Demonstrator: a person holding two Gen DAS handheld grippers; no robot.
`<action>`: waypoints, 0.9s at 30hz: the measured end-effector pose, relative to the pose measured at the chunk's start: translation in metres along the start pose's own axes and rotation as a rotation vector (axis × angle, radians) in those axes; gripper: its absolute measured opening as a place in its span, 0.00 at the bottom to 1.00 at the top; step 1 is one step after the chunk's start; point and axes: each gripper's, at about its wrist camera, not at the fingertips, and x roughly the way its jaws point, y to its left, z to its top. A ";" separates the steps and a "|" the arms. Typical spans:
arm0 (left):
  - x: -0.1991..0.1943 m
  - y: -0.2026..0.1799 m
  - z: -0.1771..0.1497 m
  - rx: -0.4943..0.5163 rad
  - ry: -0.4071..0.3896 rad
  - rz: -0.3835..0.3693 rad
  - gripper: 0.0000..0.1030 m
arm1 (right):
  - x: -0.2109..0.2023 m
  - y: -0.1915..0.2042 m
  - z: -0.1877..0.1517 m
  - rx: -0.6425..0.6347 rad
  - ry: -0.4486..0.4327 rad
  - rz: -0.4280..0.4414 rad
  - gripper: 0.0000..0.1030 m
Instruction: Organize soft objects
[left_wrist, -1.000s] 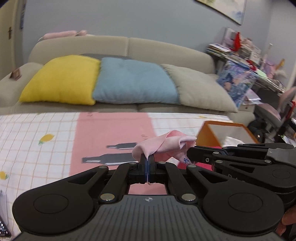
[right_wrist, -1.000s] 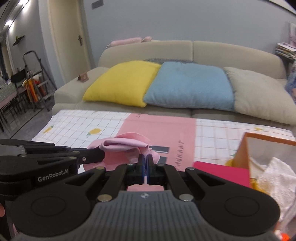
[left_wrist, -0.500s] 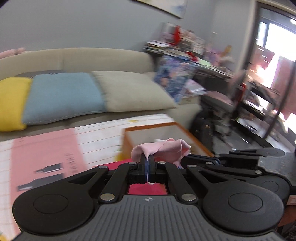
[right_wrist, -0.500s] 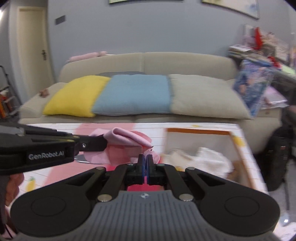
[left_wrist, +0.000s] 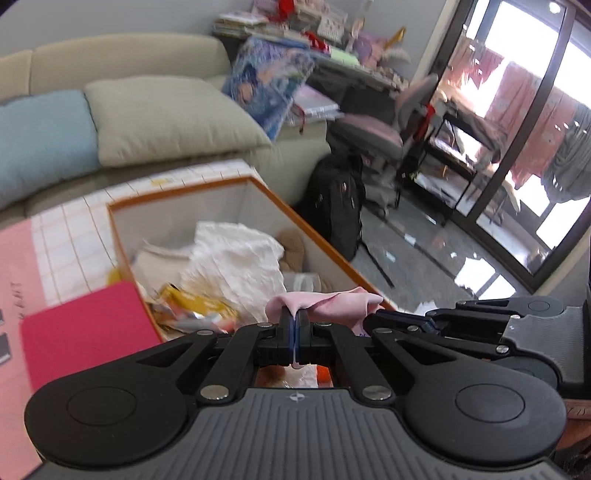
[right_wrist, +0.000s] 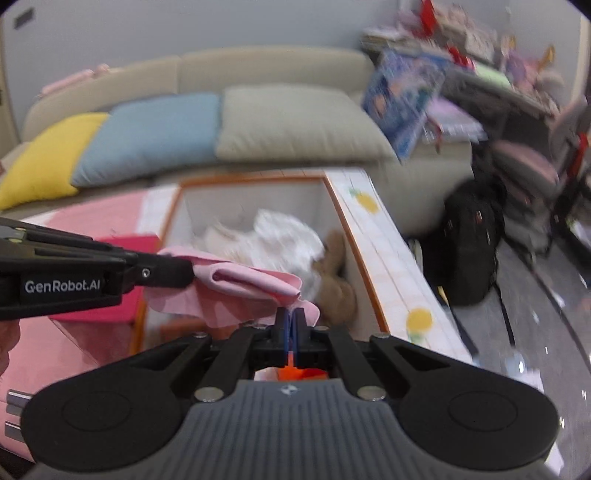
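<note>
Left tongs (left_wrist: 294, 321), left wrist view: fingers pressed together, pinching one edge of the pink cloth (left_wrist: 332, 308). Cloth drapes from that pinch toward the right, where the right tongs (left_wrist: 373, 320) enter side-on and meet its other end. Cloth is held in the air over the near corner of the orange-rimmed storage box (left_wrist: 317, 236). Box sits on the bench (left_wrist: 74, 218), covered in a white grid cloth with a pink panel. Inside the box: crumpled white fabric (left_wrist: 236, 262), a brown plush toy (left_wrist: 293, 245), yellow crinkled packaging (left_wrist: 192, 306). A magenta flat item (left_wrist: 85, 328) lies just left of the box. Behind the bench: beige sofa (left_wrist: 110, 59) with a blue cushion (left_wrist: 40, 140) and a beige cushion (left_wrist: 166, 118). A black backpack (left_wrist: 336, 206) stands on the floor to the right.

Right wrist view, frame motion-blurred: right tongs (right_wrist: 294, 317) closed on the near corner of the pink cloth (right_wrist: 236, 291). Left tongs (right_wrist: 190, 271) come in from the left and grip the far end; cloth spans between the two, sagging in folds. It hangs above the box (right_wrist: 347, 225), near its front-left part. White fabric (right_wrist: 280, 240) and brown plush toy (right_wrist: 336, 284) lie below and beyond it. A yellow cushion (right_wrist: 48, 162) also shows on the sofa (right_wrist: 258, 70).
</note>
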 end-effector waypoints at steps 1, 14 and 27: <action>0.005 0.000 -0.001 0.003 0.014 0.003 0.00 | 0.003 -0.001 -0.002 0.004 0.015 -0.006 0.00; 0.027 0.005 -0.009 -0.043 0.089 -0.004 0.04 | 0.031 0.002 -0.009 0.012 0.142 0.003 0.00; -0.024 0.018 -0.003 -0.027 0.010 -0.054 0.31 | 0.025 0.009 -0.010 -0.017 0.106 -0.050 0.45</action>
